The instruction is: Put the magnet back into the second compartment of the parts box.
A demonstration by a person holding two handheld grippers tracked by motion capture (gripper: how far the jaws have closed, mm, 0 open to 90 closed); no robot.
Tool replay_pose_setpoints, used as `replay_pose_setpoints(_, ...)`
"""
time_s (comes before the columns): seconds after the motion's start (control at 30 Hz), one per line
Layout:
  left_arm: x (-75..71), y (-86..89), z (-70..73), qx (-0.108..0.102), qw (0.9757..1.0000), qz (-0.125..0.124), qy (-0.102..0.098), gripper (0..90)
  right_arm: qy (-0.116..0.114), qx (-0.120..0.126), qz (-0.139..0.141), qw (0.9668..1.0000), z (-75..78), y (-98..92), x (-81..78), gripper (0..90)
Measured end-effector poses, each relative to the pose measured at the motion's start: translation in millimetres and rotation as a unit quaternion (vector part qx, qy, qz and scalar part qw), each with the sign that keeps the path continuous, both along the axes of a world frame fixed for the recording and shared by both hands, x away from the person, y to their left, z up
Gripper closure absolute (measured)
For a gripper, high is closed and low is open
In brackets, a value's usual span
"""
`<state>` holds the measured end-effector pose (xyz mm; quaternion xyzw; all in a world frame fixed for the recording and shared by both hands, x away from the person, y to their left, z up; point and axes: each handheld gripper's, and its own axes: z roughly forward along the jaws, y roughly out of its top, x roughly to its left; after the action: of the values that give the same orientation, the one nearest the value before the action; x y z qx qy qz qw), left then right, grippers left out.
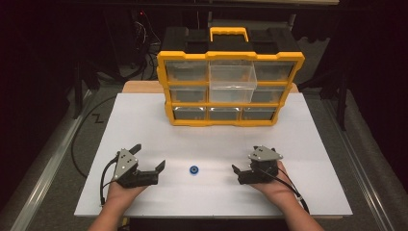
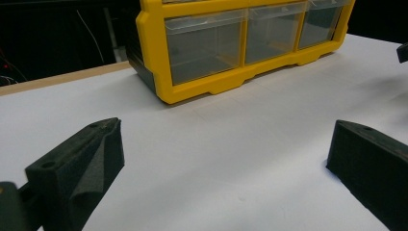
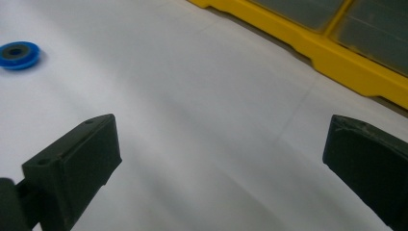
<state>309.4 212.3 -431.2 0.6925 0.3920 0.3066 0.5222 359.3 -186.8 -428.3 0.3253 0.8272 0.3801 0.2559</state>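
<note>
A small blue ring (image 1: 194, 170) lies flat on the white table (image 1: 207, 139), midway between my two grippers; I also see the blue ring (image 3: 19, 54) at the upper left of the right gripper view. My left gripper (image 1: 149, 156) rests on the table to the ring's left, jaws wide apart with nothing between them (image 2: 216, 163). My right gripper (image 1: 245, 160) rests to the ring's right, also open and empty (image 3: 216, 163). Neither gripper touches the ring.
A yellow drawer organiser (image 1: 231, 89) with clear drawers stands at the back middle of the table; its top-middle drawer (image 1: 233, 82) is pulled out. The organiser's bottom row (image 2: 211, 48) faces the left gripper, and its yellow base (image 3: 337, 53) crosses the right gripper view.
</note>
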Motion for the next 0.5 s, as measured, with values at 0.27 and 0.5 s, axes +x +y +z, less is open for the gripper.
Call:
replay_pose_setpoints(0.27,-0.7,0.1,0.6,0.001,1.0000,-0.001,-0.003,0.0,0.012,0.001,0.035,0.9993,-1.1,25.5,-0.2,0.9)
replay_pose_setpoints(0.5,-0.8,0.7,0.8,-0.002,1.0000,0.001,-0.005,0.1,0.017,0.003,0.061,0.9980,-0.9,46.6,0.7,1.1)
